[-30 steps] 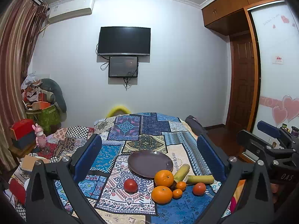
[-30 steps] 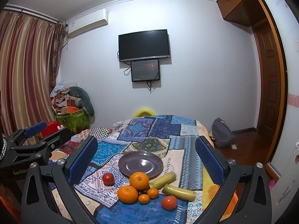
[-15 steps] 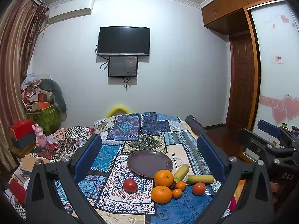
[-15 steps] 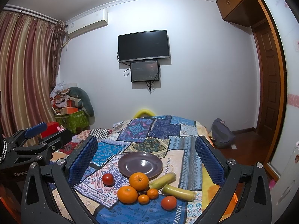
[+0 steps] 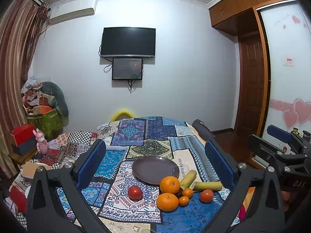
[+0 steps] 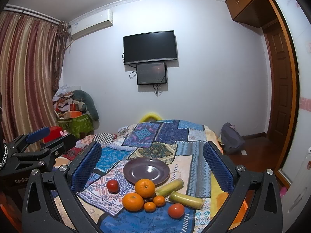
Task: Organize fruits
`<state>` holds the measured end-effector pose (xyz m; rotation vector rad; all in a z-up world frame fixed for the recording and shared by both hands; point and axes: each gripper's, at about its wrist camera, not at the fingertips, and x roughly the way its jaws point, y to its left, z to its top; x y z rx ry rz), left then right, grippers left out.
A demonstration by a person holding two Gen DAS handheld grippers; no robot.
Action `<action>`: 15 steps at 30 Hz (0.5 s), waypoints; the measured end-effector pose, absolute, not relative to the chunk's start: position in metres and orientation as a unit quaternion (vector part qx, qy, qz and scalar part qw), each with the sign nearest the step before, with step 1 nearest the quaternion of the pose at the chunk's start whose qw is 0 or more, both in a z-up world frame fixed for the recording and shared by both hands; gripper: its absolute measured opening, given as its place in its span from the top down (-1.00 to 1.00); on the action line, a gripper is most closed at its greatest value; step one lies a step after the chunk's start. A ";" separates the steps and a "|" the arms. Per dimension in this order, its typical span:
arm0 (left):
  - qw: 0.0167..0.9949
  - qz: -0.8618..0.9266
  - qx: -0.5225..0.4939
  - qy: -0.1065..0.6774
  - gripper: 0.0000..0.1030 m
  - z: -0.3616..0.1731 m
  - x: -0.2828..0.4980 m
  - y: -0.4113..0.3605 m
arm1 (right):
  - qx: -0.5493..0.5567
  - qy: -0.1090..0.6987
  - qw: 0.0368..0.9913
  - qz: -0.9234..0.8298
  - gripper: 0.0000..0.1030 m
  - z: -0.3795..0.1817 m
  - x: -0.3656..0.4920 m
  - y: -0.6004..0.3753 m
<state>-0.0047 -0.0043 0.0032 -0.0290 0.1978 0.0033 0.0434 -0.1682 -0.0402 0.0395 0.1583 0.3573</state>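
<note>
The fruits (image 5: pixel 175 191) lie clustered near the bed's (image 5: pixel 147 134) front edge, just before the bare purple plate (image 5: pixel 155 169) — nothing has shifted since a second ago, so sorting hasn't begun. Left hand-held gripper (image 5: pixel 155 165) and right hand-held gripper (image 6: pixel 151 165) both stay spread wide, empty. A dark fruit between the oranges (image 6: pixel 144 188) is hard to make out.

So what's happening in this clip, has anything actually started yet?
Not really. Both grippers, the left gripper and the right gripper, hover open above the patchwork cloth, holding nothing. The purple plate is empty. All the fruit sits loose in front of it: two large oranges, two small ones, two tomatoes and two yellow-green stalks. Nothing has been sorted yet.
</note>
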 end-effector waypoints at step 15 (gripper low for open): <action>0.988 -0.010 -0.020 0.151 -0.53 -0.010 0.019 -0.004 | 0.024 0.120 0.976 0.182 -0.74 -0.054 0.062 -0.172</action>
